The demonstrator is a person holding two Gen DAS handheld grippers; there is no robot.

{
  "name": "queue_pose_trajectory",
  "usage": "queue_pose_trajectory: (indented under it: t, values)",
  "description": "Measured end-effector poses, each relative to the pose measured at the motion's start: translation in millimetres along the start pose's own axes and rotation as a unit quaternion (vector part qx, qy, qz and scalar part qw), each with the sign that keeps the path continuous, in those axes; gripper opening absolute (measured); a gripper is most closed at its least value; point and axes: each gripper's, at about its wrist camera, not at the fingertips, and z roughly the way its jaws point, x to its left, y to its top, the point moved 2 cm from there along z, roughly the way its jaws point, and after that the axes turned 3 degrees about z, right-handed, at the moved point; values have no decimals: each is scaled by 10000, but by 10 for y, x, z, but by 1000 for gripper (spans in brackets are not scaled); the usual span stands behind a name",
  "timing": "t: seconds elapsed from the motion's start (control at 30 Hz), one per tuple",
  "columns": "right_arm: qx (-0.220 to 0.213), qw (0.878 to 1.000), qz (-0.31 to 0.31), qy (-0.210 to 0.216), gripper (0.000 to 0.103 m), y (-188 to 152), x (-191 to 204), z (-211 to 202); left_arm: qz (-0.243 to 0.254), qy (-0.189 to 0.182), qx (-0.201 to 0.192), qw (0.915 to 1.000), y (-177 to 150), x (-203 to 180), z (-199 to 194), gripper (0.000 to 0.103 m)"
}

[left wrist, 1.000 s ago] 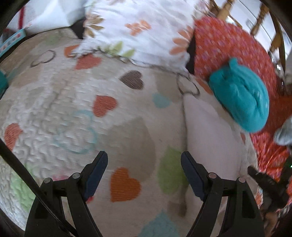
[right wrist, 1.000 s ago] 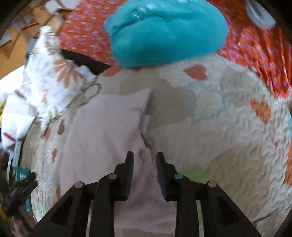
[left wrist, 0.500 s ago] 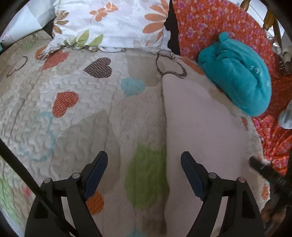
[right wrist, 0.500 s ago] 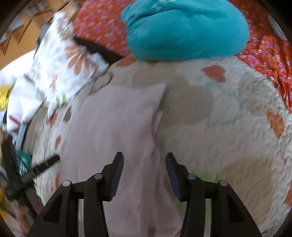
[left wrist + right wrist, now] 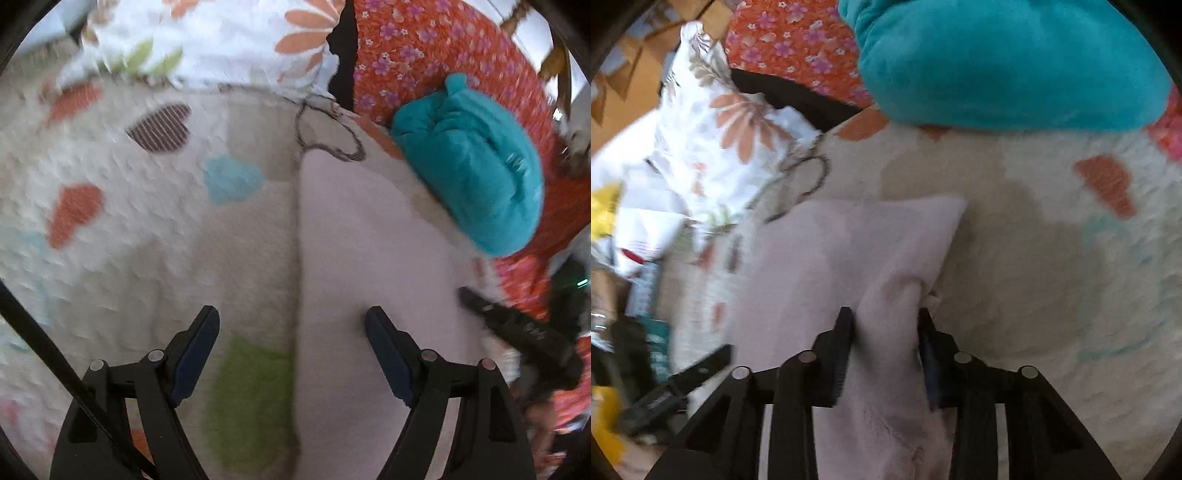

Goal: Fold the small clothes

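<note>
Spread across both views: cream quilted bedcover [image 5: 122, 236] with coloured heart patches, topped at the far side by white floral-print pillow [image 5: 229, 40], orange-red flowered fabric [image 5: 417, 55] and plump teal plush cushion [image 5: 1008, 62]. No readable brand, label or writing anywhere; faint markings on the black tool at the right edge of the left view too blurred to make out. Lying flat on the bedcover, just in front of the teal cushion: pale pink soft fleece garment [image 5: 369, 240], smooth, roughly rectangular, straight left edge running away from the camera. Left gripper [image 5: 291, 321] spread wide, holding nothing, straddling that left edge, with 1 finger over bare quilt and 1 over pink fabric; contact with the cloth not discernible. Right gripper [image 5: 884, 325] narrowed onto a raised ridge of the same garment [image 5: 849, 251] near its right edge, 2 fingers pressing the bunched fold from either side, cloth puckered upward between them. Far corners of the garment flat and squared, surface slightly fuzzy, edges motion-blurred.
</note>
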Motion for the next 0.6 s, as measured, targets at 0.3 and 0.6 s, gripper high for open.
queue_pose_trajectory:
  t: [0.3, 0.6]
  values:
    - [-1114, 9937, -57, 84, 43, -23, 80, -590, 489, 525, 91, 9974, -243, -27, -118, 83]
    - [232, 9959, -184, 851, 43, -608, 397, -252, 862, 589, 178, 9944, -743, 23, -212, 88]
